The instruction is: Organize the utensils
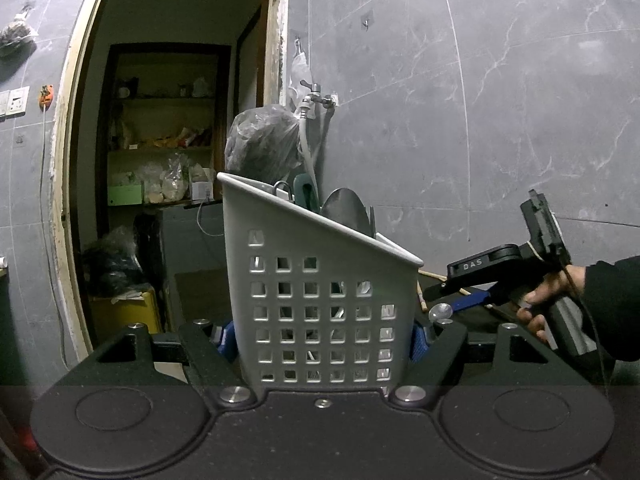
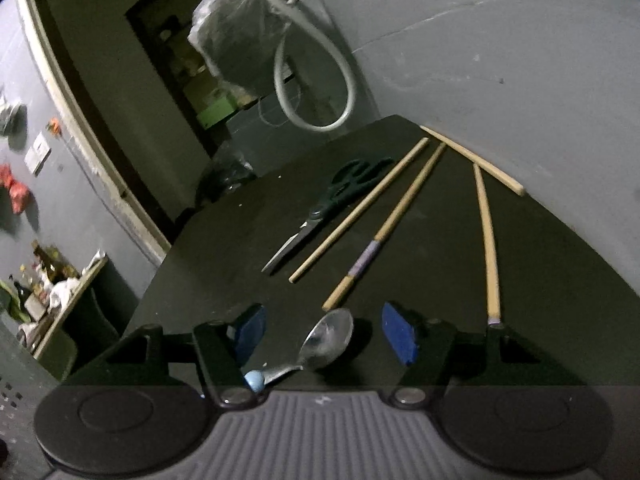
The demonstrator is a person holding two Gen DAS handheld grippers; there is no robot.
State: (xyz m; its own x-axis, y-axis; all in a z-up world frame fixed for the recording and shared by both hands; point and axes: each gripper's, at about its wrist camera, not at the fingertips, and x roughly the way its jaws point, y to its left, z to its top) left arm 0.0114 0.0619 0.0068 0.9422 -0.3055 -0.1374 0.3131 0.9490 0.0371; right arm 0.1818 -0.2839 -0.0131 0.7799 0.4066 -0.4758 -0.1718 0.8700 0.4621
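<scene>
My left gripper (image 1: 322, 340) is shut on a white perforated utensil basket (image 1: 320, 280), its blue pads (image 1: 419, 340) pressed on both sides. In the basket stand a metal ladle (image 1: 345, 208) and a green-handled tool (image 1: 304, 192). My right gripper (image 2: 324, 334) is open low over the black table (image 2: 200, 260), and a metal spoon (image 2: 329, 338) with a light blue handle tip lies loose between its fingers. In the left wrist view the right gripper (image 1: 464, 294), held by a hand (image 1: 538, 308), hovers over that spoon (image 1: 440, 312) to the right of the basket.
Beyond the spoon lie green-handled scissors (image 2: 320, 212) and several wooden chopsticks (image 2: 362, 208), some near the grey wall at the table's far edge. A white hose (image 2: 344, 80) and a plastic bag (image 2: 236, 48) hang behind. An open doorway is to the left.
</scene>
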